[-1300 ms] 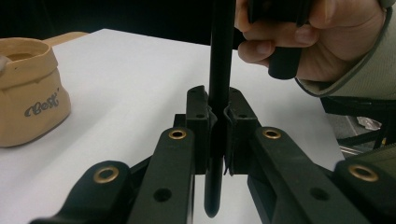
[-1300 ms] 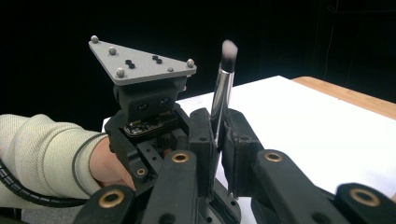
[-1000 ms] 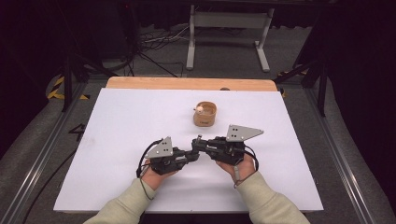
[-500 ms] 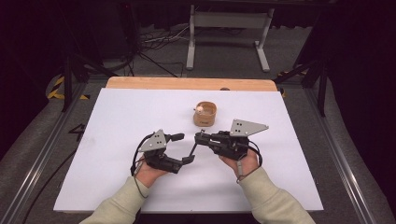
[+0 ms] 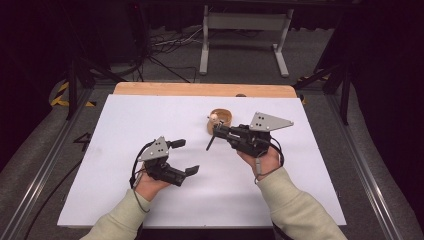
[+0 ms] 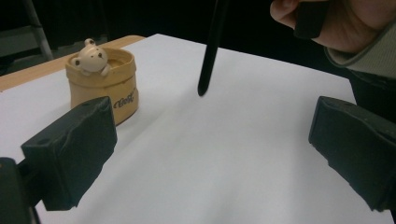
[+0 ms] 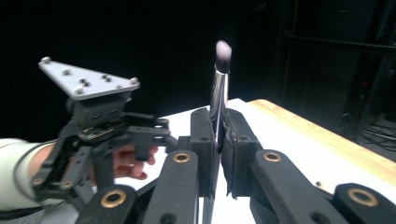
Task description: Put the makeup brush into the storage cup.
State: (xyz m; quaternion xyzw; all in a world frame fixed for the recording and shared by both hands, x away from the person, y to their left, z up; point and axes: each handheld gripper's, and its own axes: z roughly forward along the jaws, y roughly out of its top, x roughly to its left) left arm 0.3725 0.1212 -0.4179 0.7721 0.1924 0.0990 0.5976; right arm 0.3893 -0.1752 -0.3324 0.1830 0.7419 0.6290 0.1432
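Now clamps slim black-handled makeup brush (image 7: 219,88) upright in right gripper (image 7: 219,154), ready for tan ceramic bear pot (image 6: 103,84); left gripper (image 6: 210,158) just opened wide, empty, clearing away.

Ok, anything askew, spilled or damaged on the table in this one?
Nothing stands out. The tan cup with the bear figure stands upright on the white board, nothing spilled. The right gripper is shut on a makeup brush, held upright; the left gripper is open and empty.

A white board (image 5: 115,150) covers the table, with a strip of bare wood (image 5: 200,89) along its far edge. Beyond stands a grey metal stand (image 5: 245,30), with cables (image 5: 170,50) on the floor.
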